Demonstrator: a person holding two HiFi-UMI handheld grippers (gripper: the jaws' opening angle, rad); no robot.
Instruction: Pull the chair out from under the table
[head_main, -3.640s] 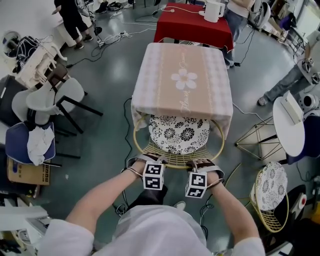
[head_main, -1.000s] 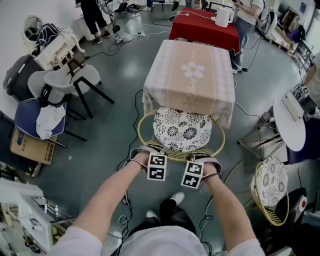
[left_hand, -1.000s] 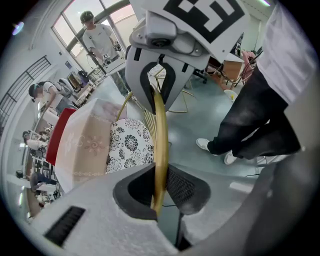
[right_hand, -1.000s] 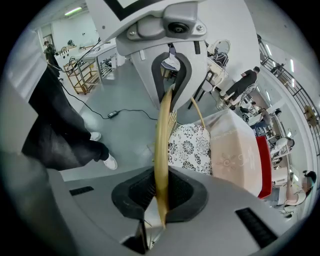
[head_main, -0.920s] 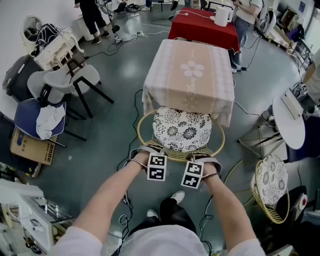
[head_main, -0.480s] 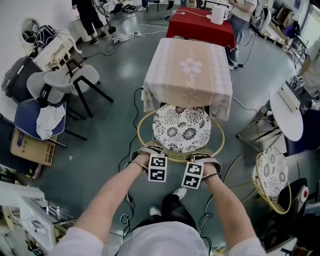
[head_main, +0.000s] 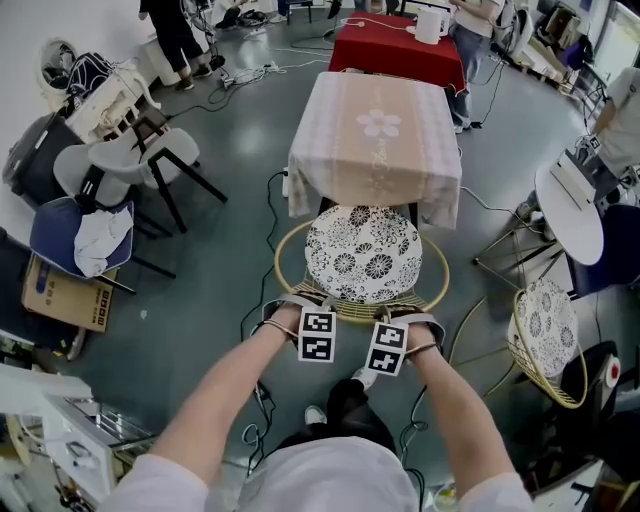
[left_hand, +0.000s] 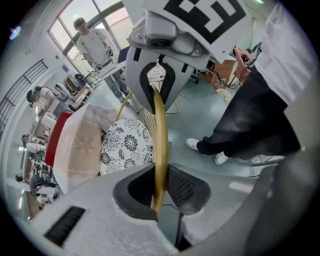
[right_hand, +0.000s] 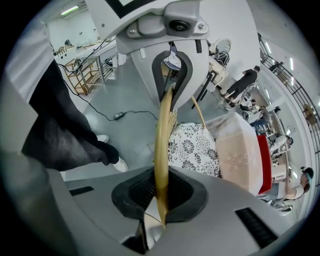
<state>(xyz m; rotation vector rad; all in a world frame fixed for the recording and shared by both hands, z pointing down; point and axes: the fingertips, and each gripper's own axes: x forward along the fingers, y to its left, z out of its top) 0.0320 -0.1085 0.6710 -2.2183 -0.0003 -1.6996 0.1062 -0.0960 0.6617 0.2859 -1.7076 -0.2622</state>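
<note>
Your left gripper (head_main: 305, 312) and right gripper (head_main: 400, 322) keep their jaws clamped on the chair's (head_main: 362, 255) gold back rim (left_hand: 160, 145), and it has slid toward you, now nearly clear of the desk (head_main: 375, 130).

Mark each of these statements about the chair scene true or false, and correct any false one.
1. The left tool and the right tool are both clamped on the gold chair rim. True.
2. The chair cushion is plain red. False: it is white with a black floral print.
3. The table next to the chair wears a pink cloth with a flower on it. True.
4. The left tool is open and empty. False: its pads press on the gold chair rim.
5. A white jug stands on the pink-clothed table. False: it stands on the red-clothed table behind it.
</note>
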